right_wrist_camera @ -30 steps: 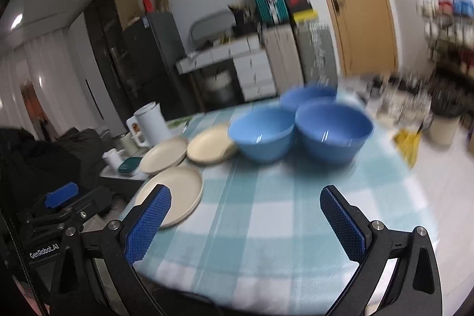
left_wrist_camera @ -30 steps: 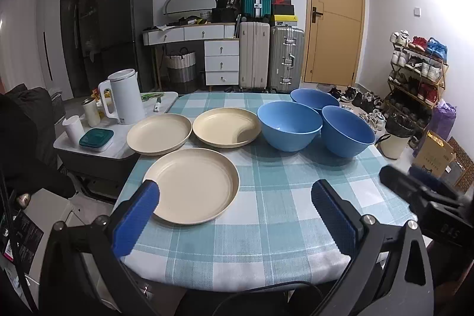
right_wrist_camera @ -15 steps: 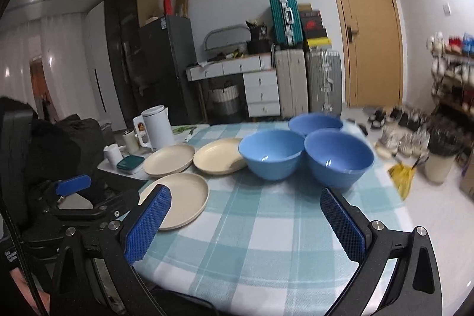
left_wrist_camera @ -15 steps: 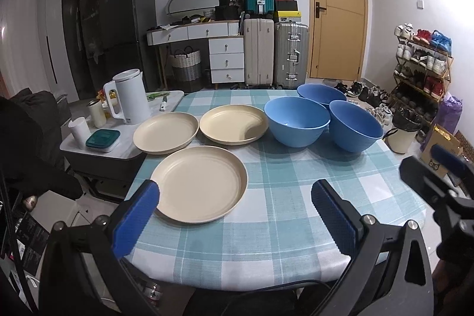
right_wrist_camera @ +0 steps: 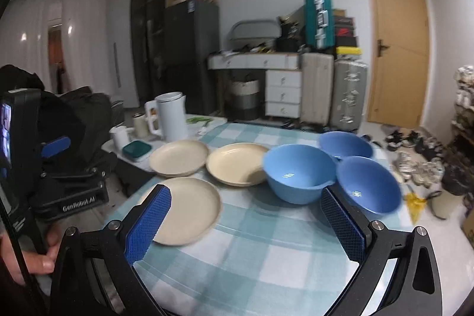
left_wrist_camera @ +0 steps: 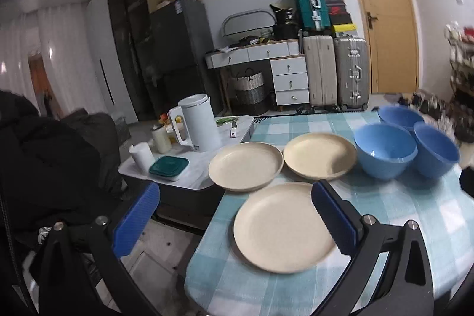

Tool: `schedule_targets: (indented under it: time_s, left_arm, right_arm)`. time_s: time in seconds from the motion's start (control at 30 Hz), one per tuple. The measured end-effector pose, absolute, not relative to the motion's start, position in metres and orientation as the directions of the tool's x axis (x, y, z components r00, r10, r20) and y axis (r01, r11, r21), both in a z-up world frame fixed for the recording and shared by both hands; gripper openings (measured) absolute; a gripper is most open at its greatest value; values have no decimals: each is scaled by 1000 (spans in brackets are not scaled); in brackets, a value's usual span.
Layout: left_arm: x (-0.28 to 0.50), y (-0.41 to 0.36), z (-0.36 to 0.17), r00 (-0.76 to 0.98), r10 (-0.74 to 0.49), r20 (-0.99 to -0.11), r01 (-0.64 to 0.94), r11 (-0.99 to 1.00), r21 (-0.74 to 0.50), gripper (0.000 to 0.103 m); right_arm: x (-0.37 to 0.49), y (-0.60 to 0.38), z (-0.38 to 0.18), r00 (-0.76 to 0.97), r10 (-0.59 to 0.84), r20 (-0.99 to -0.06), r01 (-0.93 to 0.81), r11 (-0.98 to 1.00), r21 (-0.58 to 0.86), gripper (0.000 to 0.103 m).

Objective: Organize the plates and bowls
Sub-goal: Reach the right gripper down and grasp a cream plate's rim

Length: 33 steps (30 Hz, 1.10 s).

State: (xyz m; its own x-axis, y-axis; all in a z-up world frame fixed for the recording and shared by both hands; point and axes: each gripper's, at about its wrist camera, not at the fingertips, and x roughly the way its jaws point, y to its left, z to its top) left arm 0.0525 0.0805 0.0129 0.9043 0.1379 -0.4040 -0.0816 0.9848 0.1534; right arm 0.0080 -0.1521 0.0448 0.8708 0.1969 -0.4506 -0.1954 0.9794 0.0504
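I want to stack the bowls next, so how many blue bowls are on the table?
3, all at the table's right side: nearest bowl, middle bowl beside the plates, far bowl behind them. None stacked.

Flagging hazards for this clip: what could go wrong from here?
1. The near plate lies close to the table's left edge; a push from the open left gripper might slide it off.
2. The three bowls crowd together; gripping one with the right gripper may knock its neighbours.
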Motion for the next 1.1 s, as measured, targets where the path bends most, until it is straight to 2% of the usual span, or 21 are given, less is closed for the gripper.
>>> schedule_targets:
  time_s: [0.07, 0.17, 0.37, 0.47, 0.63, 0.77, 0.97, 1.1]
  left_arm:
    - [72, 100, 15, 903, 147, -403, -103, 987, 127, 103]
    - [112, 131, 18, 885, 247, -395, -212, 968, 133, 103]
    - [198, 177, -7, 820, 219, -528, -199, 975, 94, 103]
    - [233, 182, -32, 758, 240, -606, -201, 970, 133, 103]
    - [275, 196, -63, 664, 218, -715, -236, 969, 76, 103]
    - [301, 196, -84, 628, 179, -757, -248, 968, 22, 103]
    - [337, 209, -106, 584, 118, -803, -257, 965, -45, 103]
    - [349, 223, -117, 570, 58, -819, -282, 951, -129, 102]
  right_arm:
    - [31, -140, 48, 848, 232, -476, -239, 970, 46, 103]
    - [70, -115, 51, 792, 280, -542, -313, 949, 34, 103]
    - [146, -60, 57, 681, 389, -620, -473, 881, 33, 103]
    - [189, -35, 51, 634, 406, -659, -511, 859, 37, 103]
    - [270, -8, 28, 549, 411, -728, -520, 850, 87, 103]
    - [337, 1, 1, 455, 396, -798, -479, 864, 156, 102]
    - [419, 11, -38, 348, 349, -870, -435, 882, 180, 84]
    - [458, 20, -63, 285, 343, -895, -423, 883, 203, 81]
